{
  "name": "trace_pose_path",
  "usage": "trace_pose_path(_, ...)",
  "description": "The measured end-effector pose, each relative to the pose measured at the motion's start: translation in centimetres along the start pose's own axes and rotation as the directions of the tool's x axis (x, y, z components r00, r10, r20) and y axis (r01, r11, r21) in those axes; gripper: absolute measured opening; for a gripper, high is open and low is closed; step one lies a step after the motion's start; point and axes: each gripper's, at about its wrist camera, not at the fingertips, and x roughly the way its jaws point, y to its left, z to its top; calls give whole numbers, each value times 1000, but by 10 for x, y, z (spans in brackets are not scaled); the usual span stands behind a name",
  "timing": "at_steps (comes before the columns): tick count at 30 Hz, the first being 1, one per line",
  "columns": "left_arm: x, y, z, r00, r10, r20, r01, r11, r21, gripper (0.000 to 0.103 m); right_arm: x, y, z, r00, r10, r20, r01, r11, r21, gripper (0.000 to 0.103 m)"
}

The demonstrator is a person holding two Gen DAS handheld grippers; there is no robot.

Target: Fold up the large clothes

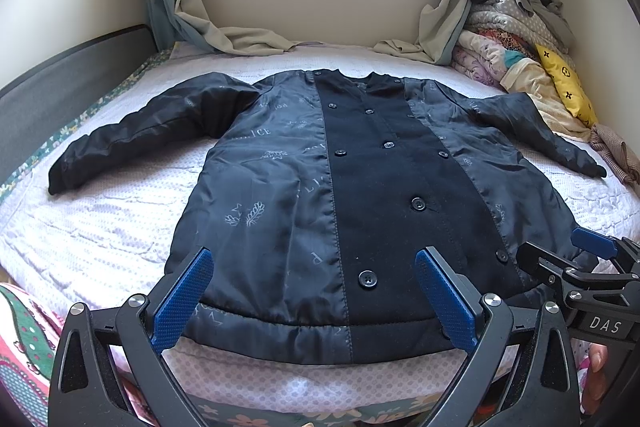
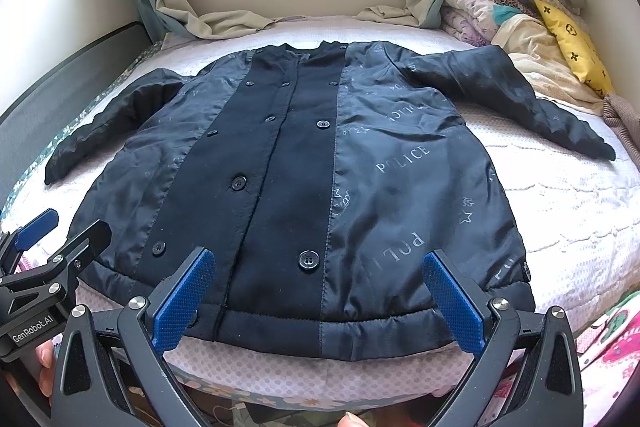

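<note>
A large dark navy buttoned jacket [image 1: 352, 187] lies flat, face up, on the bed, both sleeves spread out sideways; it also shows in the right wrist view [image 2: 360, 155]. Its hem is nearest to me. My left gripper [image 1: 316, 291] is open and empty, just above the hem's left half. My right gripper [image 2: 320, 295] is open and empty above the hem's right half. Each gripper shows at the edge of the other's view: the right one in the left wrist view [image 1: 580, 267], the left one in the right wrist view [image 2: 52, 251].
The bed [image 1: 100, 235] has a pale quilted cover. A pile of folded bedding and a yellow pillow [image 1: 564, 83] fills the far right corner. Curtains [image 1: 224, 35] drape onto the bed's far edge under the window. A dark headboard [image 1: 60, 83] runs along the left.
</note>
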Motion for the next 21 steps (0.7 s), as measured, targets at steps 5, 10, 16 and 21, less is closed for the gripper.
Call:
trace_pose_path(5, 0, 0, 0, 1000, 0, -2, 0, 1000, -1, 102, 1, 1, 0, 1000, 2, -3, -2, 1000, 3, 103)
trace_pose_path(10, -1, 2, 0, 1000, -8, -8, 8, 1000, -10, 102, 2, 0, 0, 1000, 8, -24, -8, 1000, 7, 103)
trace_pose_path(16, -1, 4, 1, 1000, -16, -13, 16, 1000, -23, 102, 4, 1, -1, 1000, 14, -17, -14, 1000, 0, 103)
trace_pose_path(21, 0, 6, 1, 1000, -18, -17, 18, 999, -30, 102, 8, 1, -2, 1000, 11, -30, -11, 1000, -8, 103)
